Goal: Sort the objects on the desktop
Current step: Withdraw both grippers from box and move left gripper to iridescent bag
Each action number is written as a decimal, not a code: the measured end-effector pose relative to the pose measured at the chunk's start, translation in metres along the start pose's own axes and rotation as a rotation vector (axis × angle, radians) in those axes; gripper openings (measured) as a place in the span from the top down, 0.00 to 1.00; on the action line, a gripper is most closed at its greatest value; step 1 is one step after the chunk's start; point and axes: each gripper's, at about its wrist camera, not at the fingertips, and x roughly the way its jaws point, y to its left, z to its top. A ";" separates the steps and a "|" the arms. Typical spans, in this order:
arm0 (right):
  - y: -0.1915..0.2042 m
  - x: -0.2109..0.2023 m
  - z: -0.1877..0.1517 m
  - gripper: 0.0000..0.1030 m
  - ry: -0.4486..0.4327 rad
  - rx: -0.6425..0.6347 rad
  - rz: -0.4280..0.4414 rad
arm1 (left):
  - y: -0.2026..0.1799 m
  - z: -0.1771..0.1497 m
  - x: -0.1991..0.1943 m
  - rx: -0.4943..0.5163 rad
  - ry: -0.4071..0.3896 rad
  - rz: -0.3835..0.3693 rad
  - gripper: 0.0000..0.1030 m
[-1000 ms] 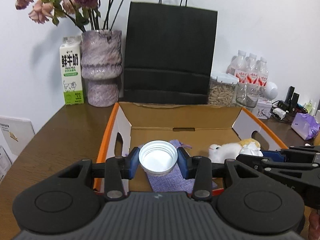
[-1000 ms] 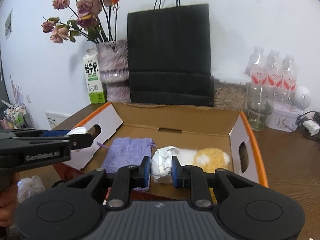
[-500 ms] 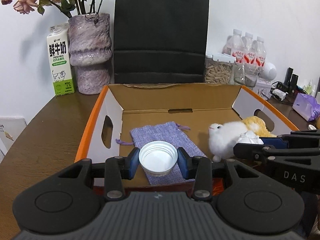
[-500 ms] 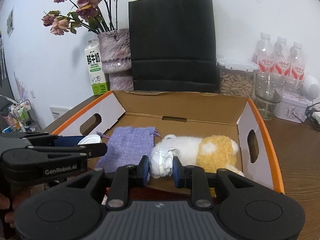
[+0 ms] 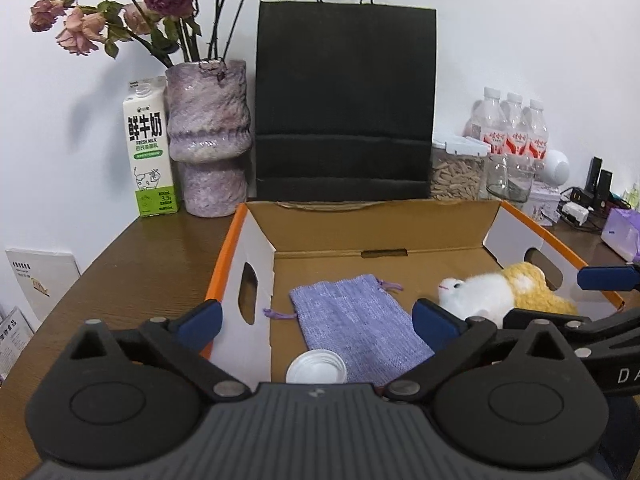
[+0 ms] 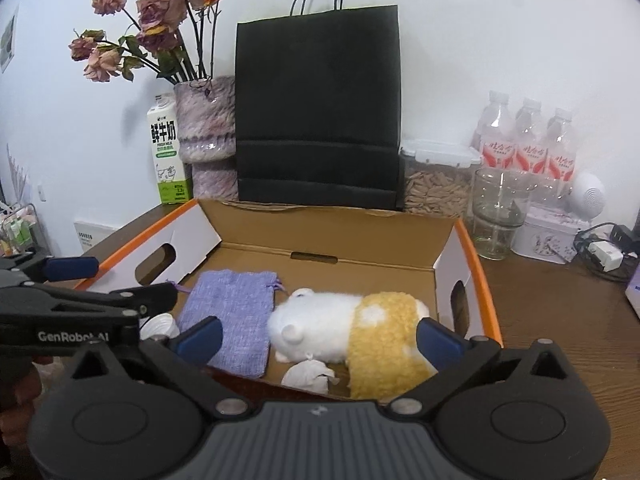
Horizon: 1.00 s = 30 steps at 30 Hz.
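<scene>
In the cardboard box [image 6: 448,240], your white cap [image 5: 316,367] and crumpled paper [image 6: 310,374] lie released; both grippers (left gripper [image 5: 316,322], right gripper [image 6: 320,338]) have just opened wide, empty. Nothing else awaits sorting in view.

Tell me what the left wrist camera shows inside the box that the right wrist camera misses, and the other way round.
Only the left wrist view shows the white plastic cup whole, lying at the near edge beside the lilac woven pouch; the right view catches only its rim. Only the right wrist view shows the crumpled white tissue in front of the white and yellow plush toy. Both show the orange-edged cardboard box and both grippers, left gripper and right gripper, jaws just opened, gripping nothing.
</scene>
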 end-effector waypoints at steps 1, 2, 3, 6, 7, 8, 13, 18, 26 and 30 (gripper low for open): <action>-0.001 -0.001 0.001 0.00 -0.001 0.002 -0.002 | 0.000 0.001 -0.001 -0.001 -0.002 0.003 0.00; -0.001 -0.001 0.001 0.00 0.000 0.004 -0.001 | 0.000 0.001 -0.002 -0.002 -0.005 0.005 0.00; -0.001 -0.001 0.001 0.00 0.002 0.004 0.001 | 0.001 0.002 -0.003 -0.001 -0.008 0.004 0.00; 0.000 -0.002 0.002 0.00 0.004 0.001 -0.001 | 0.000 0.002 -0.005 0.003 -0.014 0.004 0.00; 0.001 -0.003 0.002 0.00 0.003 0.000 0.000 | 0.000 0.003 -0.005 0.005 -0.015 0.006 0.00; 0.001 -0.003 0.002 0.00 0.001 0.000 0.001 | -0.001 0.003 -0.006 0.006 -0.016 0.008 0.00; 0.001 -0.010 0.004 0.00 -0.011 0.000 0.003 | 0.000 0.005 -0.014 0.007 -0.034 0.018 0.00; 0.002 -0.022 0.006 0.00 -0.030 0.002 0.004 | 0.006 0.008 -0.029 0.004 -0.052 0.042 0.00; 0.007 -0.046 -0.002 0.00 -0.033 -0.006 0.011 | 0.026 0.004 -0.055 -0.001 -0.056 0.095 0.00; 0.012 -0.058 -0.008 0.00 -0.027 -0.015 0.021 | 0.040 -0.004 -0.066 -0.015 -0.042 0.123 0.00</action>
